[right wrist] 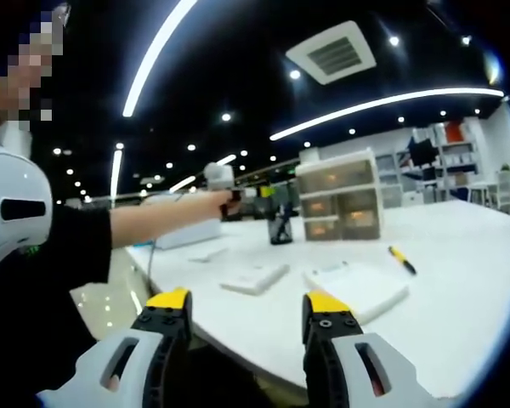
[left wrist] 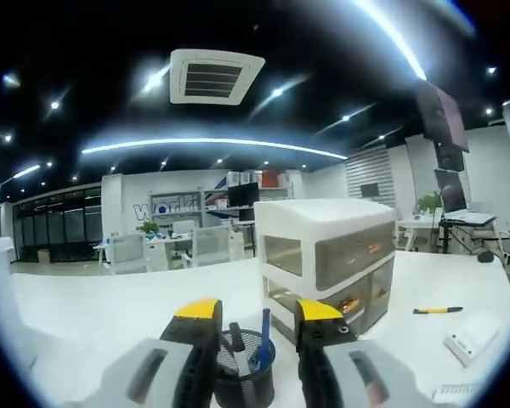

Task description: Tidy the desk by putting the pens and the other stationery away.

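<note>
You are holding your left gripper (left wrist: 257, 319) with its fingers parted around the black mesh pen cup (left wrist: 242, 370) on the worktop (left wrist: 110, 314), drawer unit (left wrist: 327, 259) just beyond, while your right gripper (right wrist: 248, 310) is hanging open, a yellow-black pen (right wrist: 401, 259) lying ahead to its right.

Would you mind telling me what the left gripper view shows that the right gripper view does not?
Left gripper view: a blue pen standing in the black mesh pen cup, close between the left gripper's open jaws. Right gripper view: a person's outstretched arm, a white notepad and a flat white box. Shared: the cup, the white plastic drawer unit and the yellow-and-black pen lying on the white desk.
</note>
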Demonstrator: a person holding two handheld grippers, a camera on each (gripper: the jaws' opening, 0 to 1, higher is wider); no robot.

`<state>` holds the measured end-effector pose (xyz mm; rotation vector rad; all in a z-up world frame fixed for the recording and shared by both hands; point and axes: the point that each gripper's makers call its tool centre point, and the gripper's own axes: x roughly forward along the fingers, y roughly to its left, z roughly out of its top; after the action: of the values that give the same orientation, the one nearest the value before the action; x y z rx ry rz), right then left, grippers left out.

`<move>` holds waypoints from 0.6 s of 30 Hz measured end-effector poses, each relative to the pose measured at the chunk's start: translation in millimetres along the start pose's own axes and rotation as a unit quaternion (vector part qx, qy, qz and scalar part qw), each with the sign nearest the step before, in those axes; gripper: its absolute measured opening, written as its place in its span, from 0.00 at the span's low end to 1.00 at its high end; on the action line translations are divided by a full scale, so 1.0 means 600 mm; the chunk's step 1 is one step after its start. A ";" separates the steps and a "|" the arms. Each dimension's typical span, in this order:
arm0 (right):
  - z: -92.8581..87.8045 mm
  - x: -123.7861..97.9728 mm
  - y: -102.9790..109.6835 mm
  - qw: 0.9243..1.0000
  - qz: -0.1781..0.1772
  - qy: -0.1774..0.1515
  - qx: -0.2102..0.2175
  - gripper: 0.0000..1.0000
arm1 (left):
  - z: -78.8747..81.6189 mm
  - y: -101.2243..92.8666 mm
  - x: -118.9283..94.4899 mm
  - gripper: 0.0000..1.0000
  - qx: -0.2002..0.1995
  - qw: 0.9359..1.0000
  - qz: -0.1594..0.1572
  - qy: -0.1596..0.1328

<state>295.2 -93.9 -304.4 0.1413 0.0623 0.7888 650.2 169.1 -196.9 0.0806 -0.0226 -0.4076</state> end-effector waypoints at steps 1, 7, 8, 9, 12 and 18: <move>0.001 0.001 0.001 1.000 0.000 0.000 -0.001 0.49 | 0.002 -0.005 -0.007 0.37 -0.004 1.000 -0.004 -0.003; 0.008 0.002 0.007 1.000 0.002 0.000 -0.005 0.49 | 0.010 -0.036 -0.052 0.39 -0.014 1.000 -0.025 -0.013; 0.010 0.001 0.008 1.000 0.003 -0.001 -0.005 0.49 | 0.010 -0.042 -0.060 0.40 -0.013 0.999 -0.030 -0.014; 0.011 0.001 0.009 1.000 0.003 -0.002 -0.005 0.49 | 0.010 -0.047 -0.066 0.40 -0.013 0.999 -0.033 -0.014; 0.014 0.002 0.011 1.000 0.003 -0.003 -0.006 0.49 | 0.014 -0.061 -0.090 0.41 -0.015 0.999 -0.048 -0.021; 0.011 0.008 0.020 1.000 0.005 0.004 -0.011 0.49 | 0.011 -0.083 -0.142 0.45 -0.010 0.997 -0.075 -0.024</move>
<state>291.1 -82.9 -296.2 0.1180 0.0607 0.8000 551.8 156.8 -195.0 0.0519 -0.0606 -0.5588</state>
